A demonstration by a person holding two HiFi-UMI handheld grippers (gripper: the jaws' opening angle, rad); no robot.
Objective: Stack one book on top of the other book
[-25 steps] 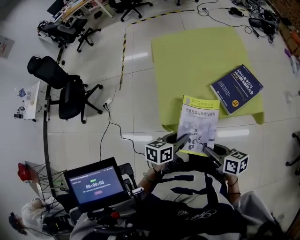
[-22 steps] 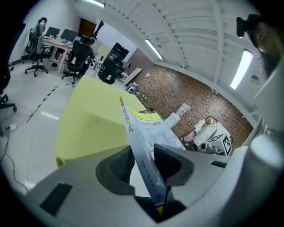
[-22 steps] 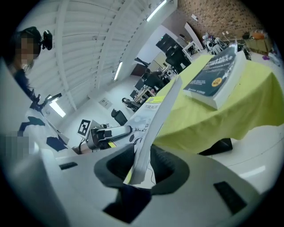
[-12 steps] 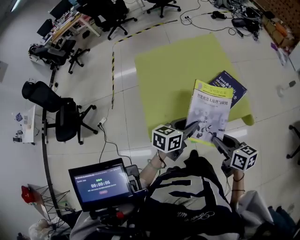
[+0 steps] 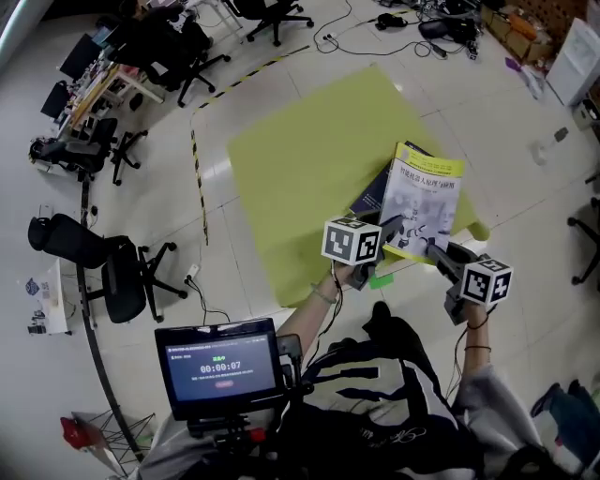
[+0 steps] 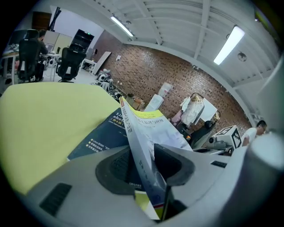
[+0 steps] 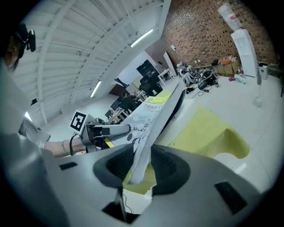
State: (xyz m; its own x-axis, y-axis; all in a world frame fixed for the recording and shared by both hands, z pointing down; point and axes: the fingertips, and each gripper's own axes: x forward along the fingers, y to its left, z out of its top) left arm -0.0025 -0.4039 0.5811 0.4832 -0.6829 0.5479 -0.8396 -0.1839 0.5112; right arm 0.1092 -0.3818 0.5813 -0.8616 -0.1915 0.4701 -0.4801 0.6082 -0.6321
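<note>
A white book with a yellow top band [image 5: 422, 202] hangs tilted over the yellow-green table [image 5: 300, 159], held by both grippers at its near edge. My left gripper [image 5: 394, 225] is shut on its near left corner. The right gripper [image 5: 433, 250] clamps its near right corner, its jaws easing open slightly with the book still between the pads. A dark blue book [image 5: 370, 199] lies on the table under it, mostly covered. The left gripper view shows the held book [image 6: 146, 137] between the jaws, above the blue book [image 6: 104, 135]. The right gripper view shows the book's edge [image 7: 153, 119] between the pads.
A screen with a timer [image 5: 223, 366] sits low in front of the person. Office chairs [image 5: 89, 253] stand on the floor at left, and a striped tape line [image 5: 199, 178] runs beside the table. Cables and boxes lie beyond the table's far side [image 5: 441, 23].
Both grippers have carried the white book away from the person and over the table. It now covers most of the blue book, which lay in full view to its right before.
</note>
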